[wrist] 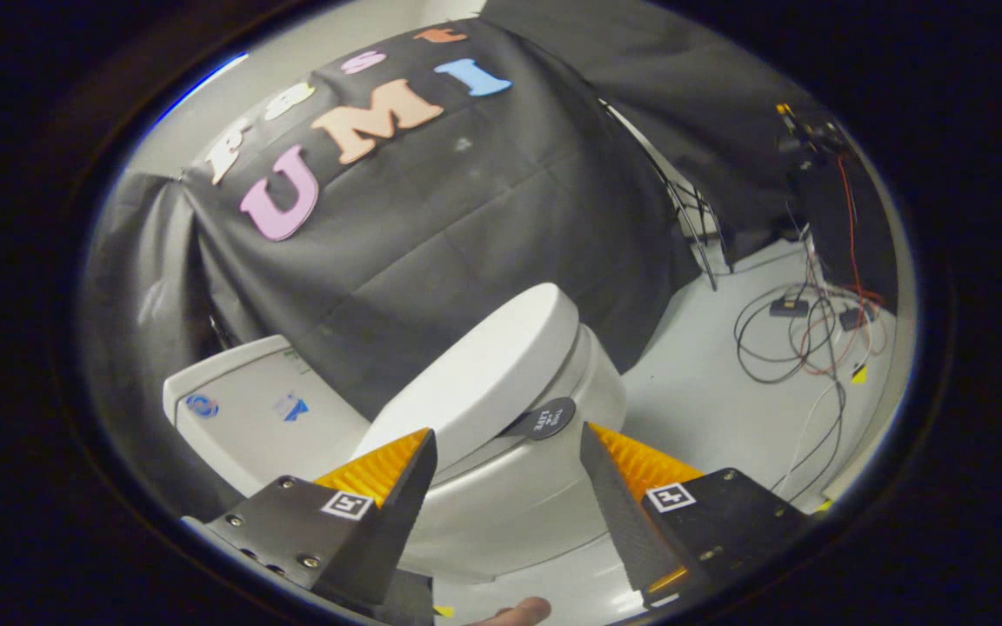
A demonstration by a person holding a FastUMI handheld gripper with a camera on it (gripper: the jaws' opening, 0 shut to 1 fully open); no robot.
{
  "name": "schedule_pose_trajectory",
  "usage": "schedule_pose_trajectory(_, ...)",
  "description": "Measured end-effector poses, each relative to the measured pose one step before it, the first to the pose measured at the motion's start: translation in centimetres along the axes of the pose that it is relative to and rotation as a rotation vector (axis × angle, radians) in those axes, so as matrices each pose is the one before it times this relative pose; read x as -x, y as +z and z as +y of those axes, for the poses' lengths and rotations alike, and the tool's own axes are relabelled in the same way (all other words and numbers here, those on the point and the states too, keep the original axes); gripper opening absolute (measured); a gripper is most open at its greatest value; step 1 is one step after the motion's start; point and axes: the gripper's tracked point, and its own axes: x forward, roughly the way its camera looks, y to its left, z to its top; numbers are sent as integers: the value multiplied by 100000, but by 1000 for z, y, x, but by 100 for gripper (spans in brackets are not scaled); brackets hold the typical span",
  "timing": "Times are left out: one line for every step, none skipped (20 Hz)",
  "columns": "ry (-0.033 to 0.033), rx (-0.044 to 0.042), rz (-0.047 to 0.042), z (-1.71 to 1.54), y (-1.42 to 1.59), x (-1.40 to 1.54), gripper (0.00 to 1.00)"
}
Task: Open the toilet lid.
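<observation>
A white toilet (510, 513) stands just ahead of my fingers, seen at a tilt. Its lid (484, 374) lies down on the seat, long and smooth, running away from me toward the booth's black cloth. A small dark tab (544, 419) sticks out from under the lid's side edge, just beyond the gap between my fingers. The tank (249, 409) sits to the left, with small blue stickers on its top. My gripper (508, 439) is open, its fingers apart on either side of the lid's near edge, touching nothing.
Black cloth (431, 226) hangs close behind the toilet. Loose cables and small boxes (805, 330) lie on the pale floor to the right, beside a metal stand (684, 217). A fingertip (523, 611) shows under the gripper.
</observation>
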Motion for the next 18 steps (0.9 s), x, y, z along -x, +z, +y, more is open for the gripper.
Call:
schedule_pose_trajectory(-581, -3149, 1780, -457, -254, -875, 98)
schedule_pose_trajectory(-1197, -4018, 1799, -668, -93, -859, 98)
schedule_pose_trajectory(1378, -4486, 262, -85, 415, -434, 98)
schedule_pose_trajectory(2083, -4784, -422, 112, 529, -652, 98)
schedule_pose_trajectory(1446, -5548, 537, 33, 148, -449, 98)
schedule_pose_trajectory(-710, -4515, 1992, -426, -161, -644, 88)
schedule_pose_trajectory(-1436, -3179, 1956, -618, -739, -777, 79)
schedule_pose_trajectory(629, -4406, 592, -147, -246, -414, 70)
schedule_pose_trajectory(2104, -3558, -854, 188, 334, 77, 61)
schedule_pose_trajectory(335, -2218, -616, -84, 219, -15, 51)
schedule_pose_trajectory(705, -1830, -290, 76, -60, -94, 42)
schedule_pose_trajectory(62, -1630, 500, -182, -148, 28, 42)
schedule_pose_trajectory(-319, -1534, 88, -272, -97, 54, 42)
schedule_pose_trajectory(-386, -1942, 406, -320, 78, -55, 42)
schedule_pose_trajectory(-293, -2435, -1227, -76, 267, 329, 42)
schedule_pose_trajectory(-176, -2761, -1760, -316, 525, -32, 42)
schedule_pose_trajectory(1018, -2444, 230, -4, -47, 131, 42)
schedule_pose_trajectory(2541, -2444, 1353, 516, -686, -1425, 42)
